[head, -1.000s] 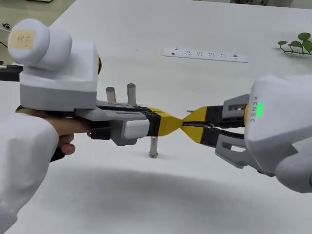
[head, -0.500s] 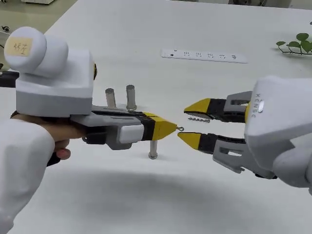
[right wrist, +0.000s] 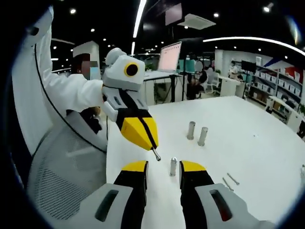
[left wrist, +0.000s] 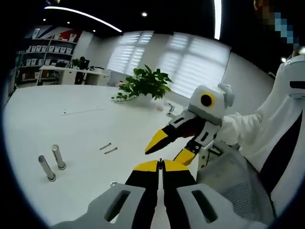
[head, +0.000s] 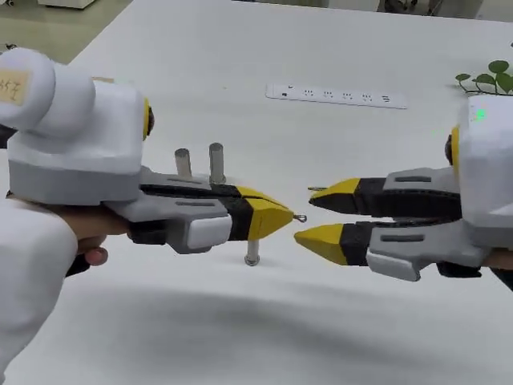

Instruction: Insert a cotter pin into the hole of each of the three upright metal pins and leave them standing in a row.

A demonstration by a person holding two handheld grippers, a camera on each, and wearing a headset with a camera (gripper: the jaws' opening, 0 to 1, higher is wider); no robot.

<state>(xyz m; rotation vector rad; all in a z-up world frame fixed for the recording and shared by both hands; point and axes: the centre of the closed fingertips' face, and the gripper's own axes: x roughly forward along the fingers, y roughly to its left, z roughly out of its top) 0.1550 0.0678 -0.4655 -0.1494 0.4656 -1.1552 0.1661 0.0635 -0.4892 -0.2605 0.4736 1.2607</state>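
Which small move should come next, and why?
Probably lower the left tongs, shut on the thin silver cotter pin, toward the nearest upright grey metal pin: the cotter pin's tip juts out above that pin, not touching it.

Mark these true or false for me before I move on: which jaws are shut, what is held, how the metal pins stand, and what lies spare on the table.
1. The left gripper is shut on a cotter pin. True.
2. The right gripper has its jaws shut. False: they stand open, with nothing between them.
3. All three metal pins lie flat on the table. False: all three stand upright, two side by side and one apart, nearer the grippers.
4. Two spare cotter pins lie on the table. True.
5. The right gripper carries a cotter pin. False: only the left one does.
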